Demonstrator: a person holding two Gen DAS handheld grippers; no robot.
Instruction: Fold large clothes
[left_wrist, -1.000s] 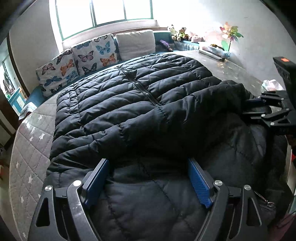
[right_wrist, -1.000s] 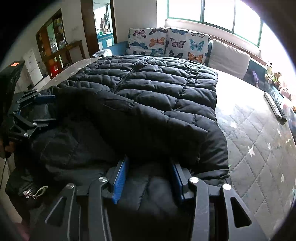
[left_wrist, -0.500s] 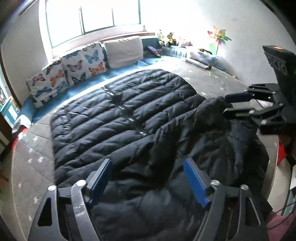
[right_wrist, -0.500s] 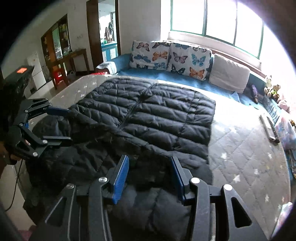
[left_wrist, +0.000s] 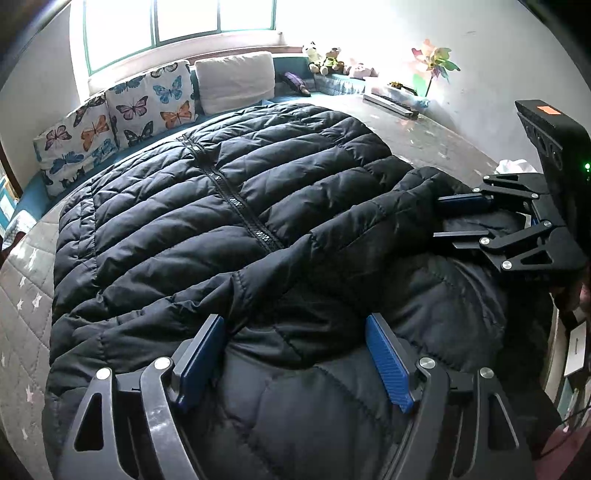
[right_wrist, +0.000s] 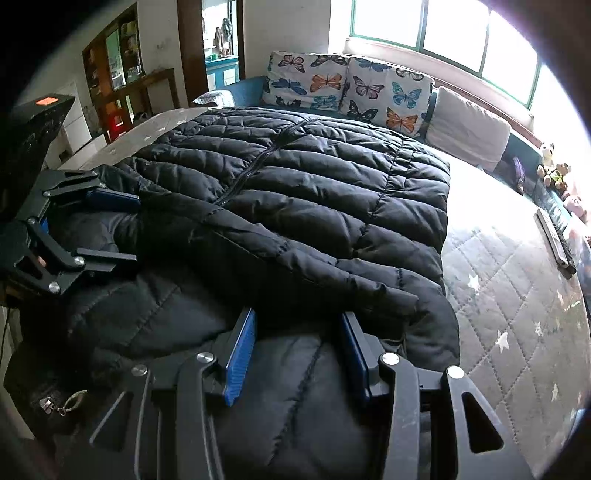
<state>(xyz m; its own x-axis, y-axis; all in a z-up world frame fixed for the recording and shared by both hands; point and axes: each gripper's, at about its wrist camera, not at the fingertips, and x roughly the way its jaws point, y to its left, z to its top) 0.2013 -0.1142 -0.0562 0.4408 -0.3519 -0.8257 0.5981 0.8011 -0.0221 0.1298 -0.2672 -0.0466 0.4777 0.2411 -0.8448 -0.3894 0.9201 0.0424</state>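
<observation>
While the left wrist view looks down over the black puffer jacket (left_wrist: 229, 206) spread zip-up on the quilted bed (left_wrist: 22, 295), the left hand-held gripper (left_wrist: 295, 354) stands wide apart with bulky padding bulging between its blue pads (left_wrist: 388, 365); its jaws have just been narrowing a little, and whether they truly press the cloth I cannot tell. Across that view the right hand-held gripper (left_wrist: 458, 218) straddles the folded sleeve edge. From the right wrist view, the right hand-held gripper (right_wrist: 295, 339) sits half apart around a thick fold of the jacket (right_wrist: 314, 192), apparently pinching it. Slippery, springy fill could squirt out of either hold, so the fold may spring back or drag the jacket off the near bed edge. No brand or writing is legible; only an orange sticker (right_wrist: 46, 100) shows.
</observation>
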